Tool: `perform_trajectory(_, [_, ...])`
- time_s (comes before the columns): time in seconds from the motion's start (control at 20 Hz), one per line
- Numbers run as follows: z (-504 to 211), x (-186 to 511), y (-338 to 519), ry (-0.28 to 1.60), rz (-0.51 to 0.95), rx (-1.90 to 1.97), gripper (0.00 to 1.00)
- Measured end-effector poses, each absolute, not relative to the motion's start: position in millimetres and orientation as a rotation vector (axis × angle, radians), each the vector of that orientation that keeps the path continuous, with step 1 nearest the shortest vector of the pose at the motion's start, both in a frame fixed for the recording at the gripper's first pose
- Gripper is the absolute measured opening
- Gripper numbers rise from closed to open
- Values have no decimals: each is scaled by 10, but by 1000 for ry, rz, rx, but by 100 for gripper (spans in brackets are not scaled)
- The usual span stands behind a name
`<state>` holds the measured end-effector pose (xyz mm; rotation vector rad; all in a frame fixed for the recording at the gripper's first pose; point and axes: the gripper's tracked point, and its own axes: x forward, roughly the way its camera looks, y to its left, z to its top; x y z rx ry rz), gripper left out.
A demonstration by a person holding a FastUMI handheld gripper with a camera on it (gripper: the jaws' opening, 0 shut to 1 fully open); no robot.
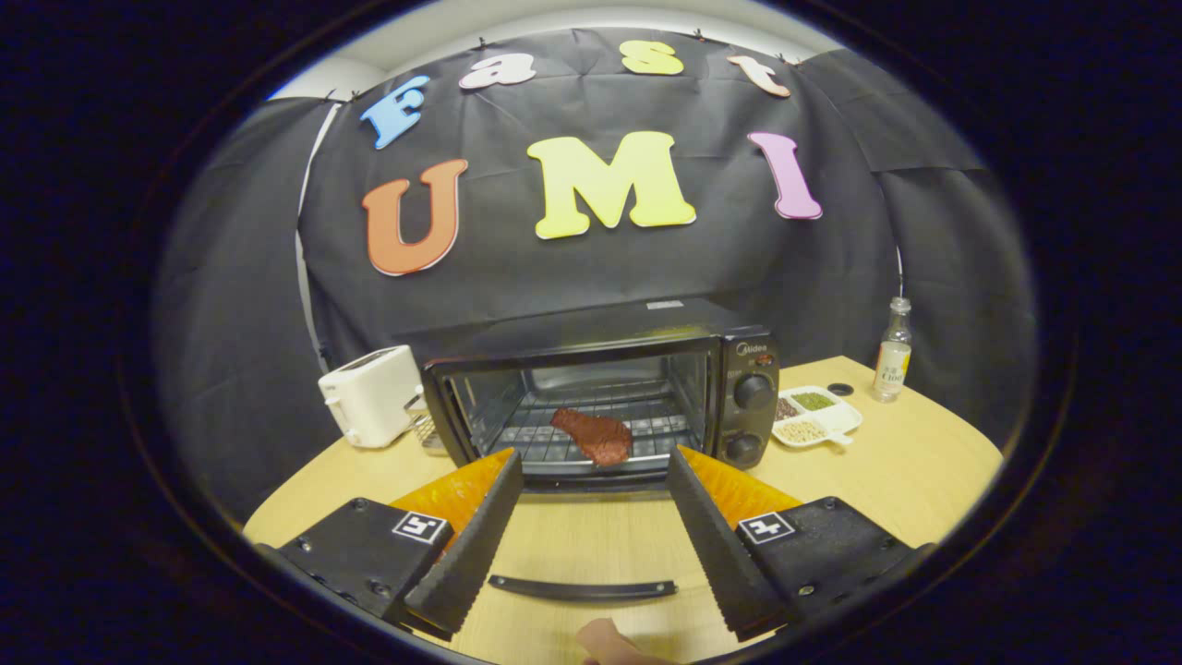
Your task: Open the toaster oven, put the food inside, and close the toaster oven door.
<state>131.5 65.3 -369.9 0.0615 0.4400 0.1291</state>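
Jaws apart before toaster oven

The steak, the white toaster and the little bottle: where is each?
steak (593, 435), gripper view, middle of the meat on the oven rack.
white toaster (371, 395), gripper view, its front face.
bottle (893, 356), gripper view, its label.

The brand name "Midea" is printed at the top of the control panel of the toaster oven, above its two knobs. A label is carried by the small bottle on the desk, too small to be read.
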Motion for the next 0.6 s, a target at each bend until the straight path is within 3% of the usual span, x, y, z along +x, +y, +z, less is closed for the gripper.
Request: perform_trajectory(0.6, [-4511,616,722,629,98,-24,99])
